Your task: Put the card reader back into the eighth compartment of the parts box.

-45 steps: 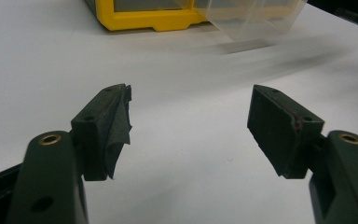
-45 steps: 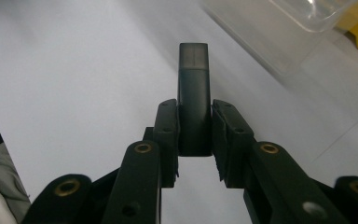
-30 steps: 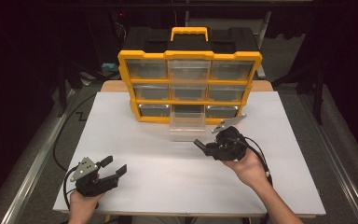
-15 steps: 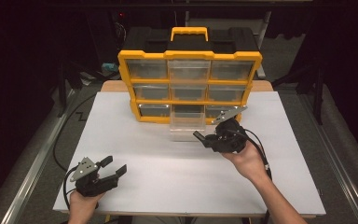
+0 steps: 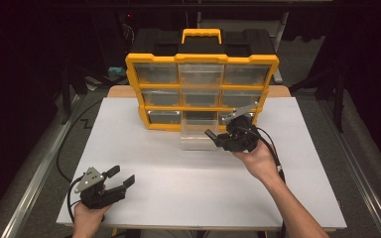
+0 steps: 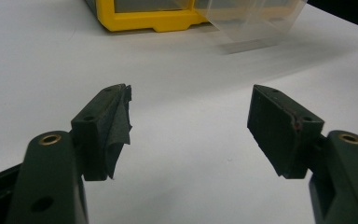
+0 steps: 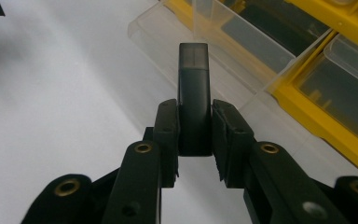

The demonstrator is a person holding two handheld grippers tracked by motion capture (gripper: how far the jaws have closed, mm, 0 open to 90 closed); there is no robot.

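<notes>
Beside clear drawer [image 5: 199,135], right tool [image 7: 195,135] clamping black block [image 7: 194,93] — left tool [image 6: 191,126] agape

Left hand [image 5: 88,215]: low at the near left edge, forearm barely in | left gripper [image 5: 120,177]: level, jaws standing wide apart, nothing between | right hand [image 5: 259,161]: forearm stretched forward | right gripper [image 5: 213,135]: pointing left, jaws clamped on a dark block [image 7: 194,93].
</notes>
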